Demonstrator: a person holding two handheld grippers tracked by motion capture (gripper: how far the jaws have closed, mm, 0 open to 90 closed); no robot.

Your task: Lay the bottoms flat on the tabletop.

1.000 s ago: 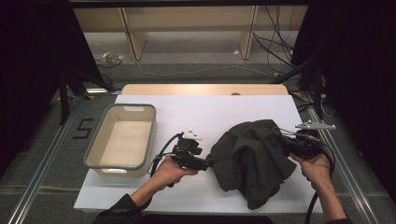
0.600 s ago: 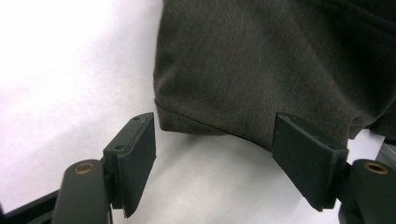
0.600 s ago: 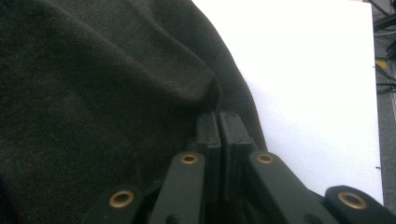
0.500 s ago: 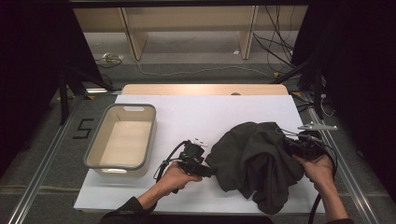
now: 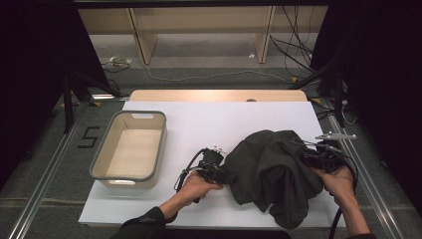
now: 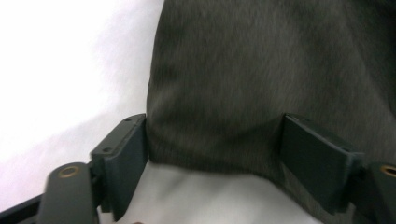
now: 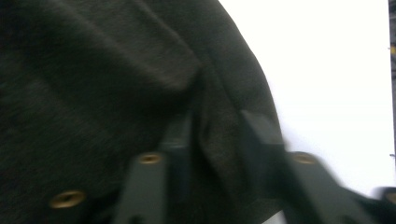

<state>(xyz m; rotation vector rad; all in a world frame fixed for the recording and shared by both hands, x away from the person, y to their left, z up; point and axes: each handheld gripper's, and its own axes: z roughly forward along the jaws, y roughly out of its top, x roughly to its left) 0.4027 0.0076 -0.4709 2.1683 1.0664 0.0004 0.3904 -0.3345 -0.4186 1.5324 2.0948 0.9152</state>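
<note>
So the crumpled dark grey-green cloth garment (image 5: 273,172) sits bunched between the two grippers on the white worktop (image 5: 209,124), long axis running from up by the right gripper (image 5: 306,158) down toward the person. Left gripper (image 5: 226,175) has its jaws spread wide around the cloth's near edge, pads not pinching it. Right gripper's jaws have just been opening, a fold between them, blurry so the grip's hard to read. Compared with a second ago the left gripper dropped lower. Beige plastic basin (image 5: 130,149) sits off beyond the left gripper
</note>
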